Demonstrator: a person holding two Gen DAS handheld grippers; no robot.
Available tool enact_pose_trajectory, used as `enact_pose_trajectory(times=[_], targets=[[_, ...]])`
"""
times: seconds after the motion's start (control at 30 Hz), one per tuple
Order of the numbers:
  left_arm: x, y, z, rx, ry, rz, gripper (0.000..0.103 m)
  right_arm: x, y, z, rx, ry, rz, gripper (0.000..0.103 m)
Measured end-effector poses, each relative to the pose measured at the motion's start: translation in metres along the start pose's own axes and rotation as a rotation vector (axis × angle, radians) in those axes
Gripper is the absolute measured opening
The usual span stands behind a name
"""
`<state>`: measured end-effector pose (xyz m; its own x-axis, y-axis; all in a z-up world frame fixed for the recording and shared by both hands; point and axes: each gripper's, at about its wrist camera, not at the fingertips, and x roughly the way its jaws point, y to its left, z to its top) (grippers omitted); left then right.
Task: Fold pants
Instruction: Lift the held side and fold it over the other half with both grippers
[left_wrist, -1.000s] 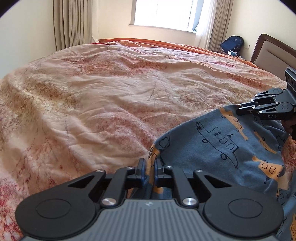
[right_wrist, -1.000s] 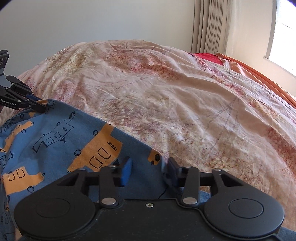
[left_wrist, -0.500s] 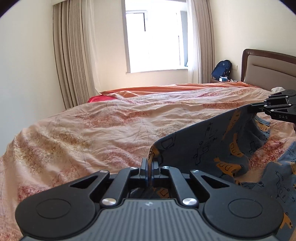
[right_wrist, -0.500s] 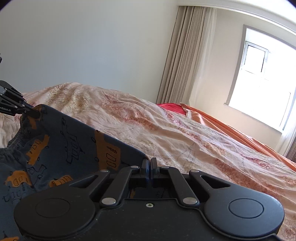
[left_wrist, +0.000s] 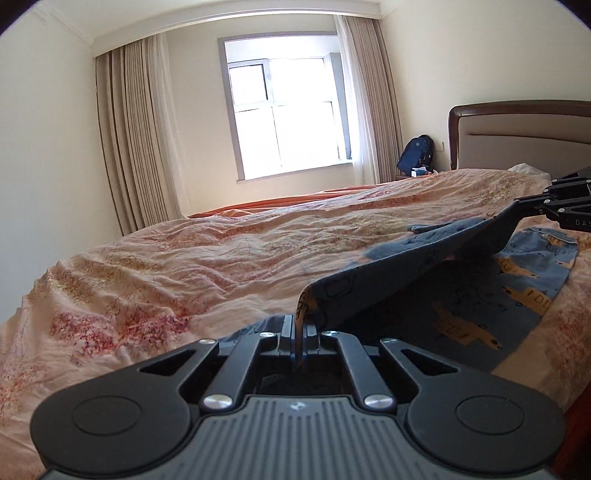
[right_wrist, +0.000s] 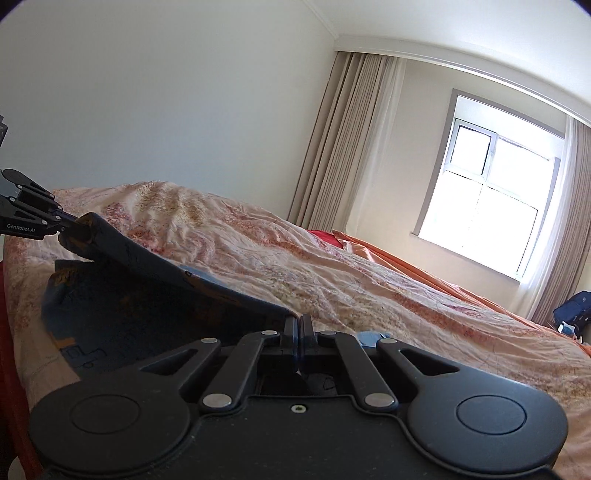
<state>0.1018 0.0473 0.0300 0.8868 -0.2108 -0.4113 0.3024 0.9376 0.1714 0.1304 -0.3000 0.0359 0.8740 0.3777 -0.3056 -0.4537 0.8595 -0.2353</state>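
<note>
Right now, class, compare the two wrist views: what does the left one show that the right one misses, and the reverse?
Left only: the headboard and the lit bus print on the pants' lower layer. Right only: a red cloth by the curtain. Both: left claw and right claw each shut on a pants edge, lifting it over the quilt; window; backpack.

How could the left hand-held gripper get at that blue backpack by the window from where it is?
Probably not as things stand. The left hand-held gripper is shut on the pants, and the backpack sits across the whole bed, near the headboard.
</note>
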Motion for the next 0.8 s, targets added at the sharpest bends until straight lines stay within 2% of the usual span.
enact_pose_trajectory(times=[0.13, 0.23, 0.4, 0.6, 0.8], targets=[[-0.002, -0.020, -0.028, 0.092, 0.007, 0.043, 0.002, -0.010, 0.021, -0.029, -0.003, 0.022, -0.031, 0.000], [-0.003, -0.027, -0.037, 0.133, 0.006, 0.073, 0.002, -0.007, 0.032, -0.045, 0.020, 0.032, -0.042, 0.000], [-0.007, -0.026, -0.043, 0.126, 0.019, 0.079, 0.002, -0.008, 0.044, -0.061, 0.028, 0.029, -0.058, 0.000], [0.000, -0.028, -0.055, 0.125, 0.053, 0.076, 0.002, -0.013, 0.049, -0.062, 0.001, 0.026, -0.060, 0.000], [0.000, -0.030, -0.064, 0.099, 0.044, 0.086, 0.002, -0.012, 0.052, -0.072, 0.038, 0.032, -0.063, 0.000]])
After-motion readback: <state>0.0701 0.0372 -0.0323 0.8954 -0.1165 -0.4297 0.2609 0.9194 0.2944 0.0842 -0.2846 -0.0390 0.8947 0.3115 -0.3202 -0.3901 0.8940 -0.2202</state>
